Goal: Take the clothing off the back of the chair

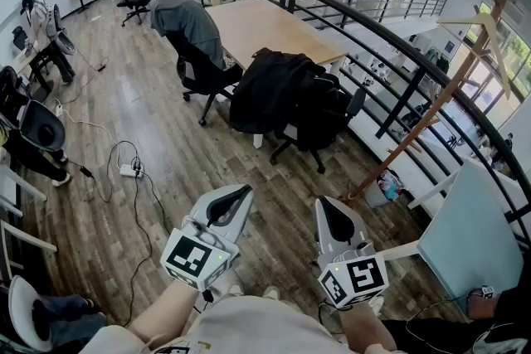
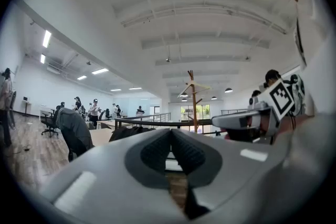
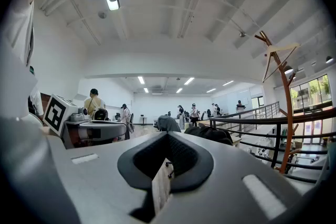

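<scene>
Clothing [image 1: 274,87] [image 1: 189,25]: 2 pcs, 1 blk, 1 grey, on 2 chairs [image 1: 286,147] [image 1: 203,66].

Black clothing [image 1: 274,91] hangs bunched and drooping over the back of a black office chair [image 1: 357,104] at the worktop's [image 1: 265,29] near end, well ahead of both grippers' fingers [image 1: 235,203], untouched.

Grey left gripper [image 1: 246,191], right gripper [image 1: 324,204] (black pads [image 1: 224,209], square-marker cubes [image 1: 197,258])

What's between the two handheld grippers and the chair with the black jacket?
Only bare wooden floor, in the head view, from the left gripper and right gripper to the black jacket on the chair.
</scene>
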